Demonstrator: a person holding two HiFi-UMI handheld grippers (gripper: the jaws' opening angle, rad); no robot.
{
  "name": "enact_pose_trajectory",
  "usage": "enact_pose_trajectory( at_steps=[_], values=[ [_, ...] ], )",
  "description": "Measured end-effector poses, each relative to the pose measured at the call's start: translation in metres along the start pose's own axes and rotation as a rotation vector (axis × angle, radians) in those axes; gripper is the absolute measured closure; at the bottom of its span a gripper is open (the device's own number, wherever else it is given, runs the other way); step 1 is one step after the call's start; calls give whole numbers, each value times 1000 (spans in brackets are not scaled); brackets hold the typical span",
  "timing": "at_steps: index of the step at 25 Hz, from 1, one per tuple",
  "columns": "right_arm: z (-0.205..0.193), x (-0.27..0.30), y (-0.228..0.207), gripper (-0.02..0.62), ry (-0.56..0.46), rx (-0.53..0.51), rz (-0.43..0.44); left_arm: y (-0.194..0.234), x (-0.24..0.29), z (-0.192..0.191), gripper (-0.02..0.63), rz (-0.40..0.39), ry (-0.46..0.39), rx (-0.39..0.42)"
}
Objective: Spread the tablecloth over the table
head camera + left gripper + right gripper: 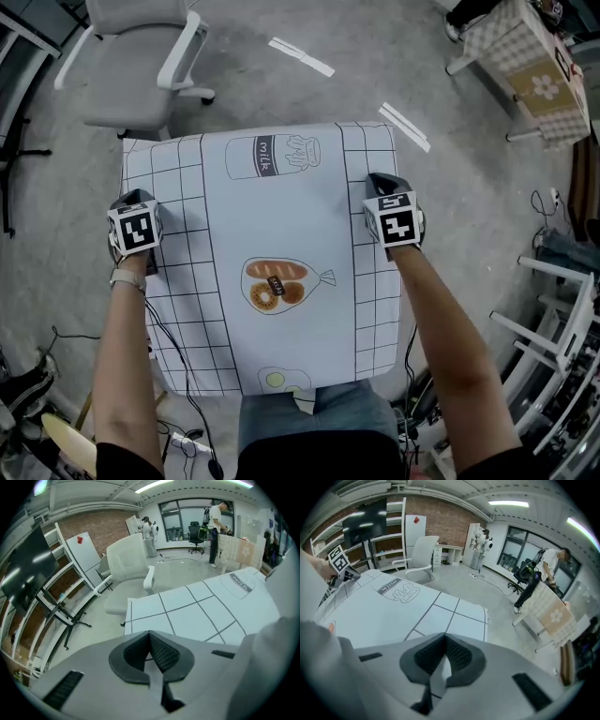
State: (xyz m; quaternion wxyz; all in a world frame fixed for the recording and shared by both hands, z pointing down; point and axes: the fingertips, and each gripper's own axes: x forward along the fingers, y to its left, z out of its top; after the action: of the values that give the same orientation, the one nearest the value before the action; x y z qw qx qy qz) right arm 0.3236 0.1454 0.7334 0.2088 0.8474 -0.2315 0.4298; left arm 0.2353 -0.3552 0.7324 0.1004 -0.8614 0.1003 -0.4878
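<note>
The tablecloth [281,225] already lies across the bench (which it hides completely), with its near edge hanging at the person's lap. The left claw [152,656] is closed on a fold of the cloth's left border, and the right claw [443,660] likewise on the right border. To finish well, I'd draw both sides outward evenly, check that the grid lines run square, then lower and release together. Count: one tablecloth, two claws, one white office chair [141,66] beyond.

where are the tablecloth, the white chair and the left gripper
tablecloth [272,211], head view, plain middle panel
white chair [122,105], head view, seat
left gripper [151,645], left gripper view, where its jaws pinch the tablecloth
</note>
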Motion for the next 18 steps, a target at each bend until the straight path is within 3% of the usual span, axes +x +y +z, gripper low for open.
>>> enact_pose_trajectory(
  at_steps=[3, 10, 18],
  values=[
    [-11, -7, 0, 584, 3, 6, -16, -1, -1, -7, 604, 7, -27, 0],
    [-56, -39, 17, 584, 11, -9, -42, -32, -34, -43, 603, -12, -54, 110],
    [-128, -89, 57, 584, 56, 49, -32, -62, -83, -115, 603, -93, -12, 125]
  ],
)
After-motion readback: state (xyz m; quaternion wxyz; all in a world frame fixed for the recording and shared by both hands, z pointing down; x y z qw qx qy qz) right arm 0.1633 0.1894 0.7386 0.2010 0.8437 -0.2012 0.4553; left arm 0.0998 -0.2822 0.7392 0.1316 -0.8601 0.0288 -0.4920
